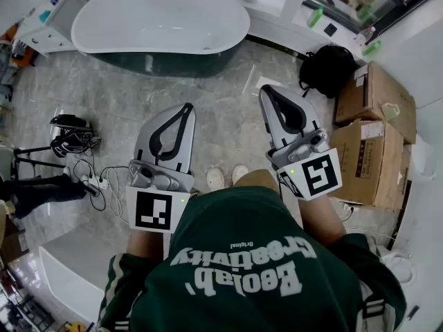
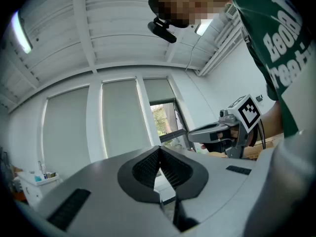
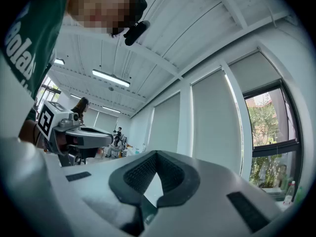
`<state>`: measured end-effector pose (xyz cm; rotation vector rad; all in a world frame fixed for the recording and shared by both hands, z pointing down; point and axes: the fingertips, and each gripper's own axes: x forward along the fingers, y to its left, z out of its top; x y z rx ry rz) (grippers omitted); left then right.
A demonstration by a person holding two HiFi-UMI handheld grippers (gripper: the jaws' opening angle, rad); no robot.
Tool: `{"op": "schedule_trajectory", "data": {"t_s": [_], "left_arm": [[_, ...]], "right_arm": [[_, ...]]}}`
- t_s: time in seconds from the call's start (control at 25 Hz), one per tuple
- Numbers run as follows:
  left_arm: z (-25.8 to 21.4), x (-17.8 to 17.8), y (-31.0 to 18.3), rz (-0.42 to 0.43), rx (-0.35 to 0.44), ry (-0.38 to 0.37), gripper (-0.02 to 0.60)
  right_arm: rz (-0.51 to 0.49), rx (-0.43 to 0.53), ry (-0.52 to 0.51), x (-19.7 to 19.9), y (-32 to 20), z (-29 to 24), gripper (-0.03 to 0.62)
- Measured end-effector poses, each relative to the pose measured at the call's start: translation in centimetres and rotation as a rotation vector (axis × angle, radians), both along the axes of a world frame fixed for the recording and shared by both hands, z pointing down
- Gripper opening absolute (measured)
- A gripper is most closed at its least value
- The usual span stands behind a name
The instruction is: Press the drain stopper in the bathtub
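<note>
The person stands on the grey marble-tiled floor (image 1: pixel 228 109), well apart from the white oval freestanding bathtub (image 1: pixel 159 16), which sits along the floor's far edge, ahead and a little to the left. The drain stopper must lie somewhere inside that tub. From here it is too small to pick out with any certainty.

The left gripper (image 1: pixel 187 108) and the right gripper (image 1: pixel 265 90) are both held out in front of the body, tips angled upward and away from the floor. Each gripper's own view shows the ribbed dark pads pressed together at the tip, with nothing pinched between them.

Judging from this, the press has not begun, and the approach to the tub comes first. Several things could go wrong:
- A tangle of black cables and a power strip (image 1: pixel 76 144) lies toward the floor's left edge and could catch a foot.
- A black backpack (image 1: pixel 329 68) and brown cardboard boxes (image 1: pixel 374 95) crowd the right edge.
- Reaching over the tub's rim calls for a deep lean.
- The glossy basin may let a closed tip skid off the stopper if it lands off-centre.
</note>
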<state>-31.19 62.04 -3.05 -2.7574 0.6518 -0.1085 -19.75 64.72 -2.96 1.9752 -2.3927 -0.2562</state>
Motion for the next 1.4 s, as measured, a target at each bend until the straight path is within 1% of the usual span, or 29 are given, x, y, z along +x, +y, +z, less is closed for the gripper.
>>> {"op": "schedule_trajectory", "data": {"t_s": [0.12, 0.2, 0.28, 0.36, 0.52, 0.64, 0.76, 0.8, 0.96, 1.2, 1.28, 1.4], "left_arm": [[0.1, 1.6, 0.1, -0.011, -0.009, -0.004, 0.008], [0.2, 2.6, 0.5, -0.022, -0.022, -0.005, 0.008], [0.3, 3.8, 1.0, -0.025, -0.025, -0.009, 0.008], [0.4, 5.0, 1.3, -0.03, -0.019, -0.021, 0.008], [0.7, 7.0, 1.7, -0.065, -0.036, -0.013, 0.008], [1.1, 8.3, 2.3, -0.07, -0.022, -0.011, 0.008], [1.7, 9.4, 3.1, -0.059, -0.036, -0.009, 0.008], [1.8, 9.7, 3.2, -0.055, -0.042, -0.012, 0.008], [2.0, 10.6, 2.7, -0.055, -0.031, -0.027, 0.008], [2.4, 13.1, 1.1, -0.021, -0.044, 0.022, 0.008], [2.9, 13.8, 0.6, -0.001, -0.044, 0.027, 0.008], [3.0, 15.1, -1.2, 0.022, -0.025, 0.058, 0.008]], "right_arm": [[-0.008, -0.008, 0.004, 1.4, 0.4, 0.2, 0.011], [-0.01, -0.013, -0.015, 2.4, 0.7, 0.4, 0.011], [-0.027, 0.02, -0.055, 3.4, 1.3, -0.2, 0.011], [-0.068, 0.055, -0.086, 4.1, 1.9, -0.7, 0.011], [-0.131, 0.033, -0.049, 4.6, 2.1, 0.1, 0.011], [-0.156, 0.03, -0.028, 5.0, 2.6, 1.0, 0.011], [-0.151, 0.014, 0.024, 5.7, 2.8, 1.8, 0.011], [-0.153, 0.01, 0.027, 5.9, 3.0, 2.0, 0.011], [-0.155, 0.006, -0.021, 7.2, 2.8, 2.6, 0.011], [-0.146, 0.039, -0.068, 9.5, 1.0, 3.3, 0.011], [-0.136, 0.023, -0.079, 10.1, 0.5, 4.4, 0.011], [-0.124, 0.001, -0.087, 11.3, -1.1, 5.6, 0.011]]}}
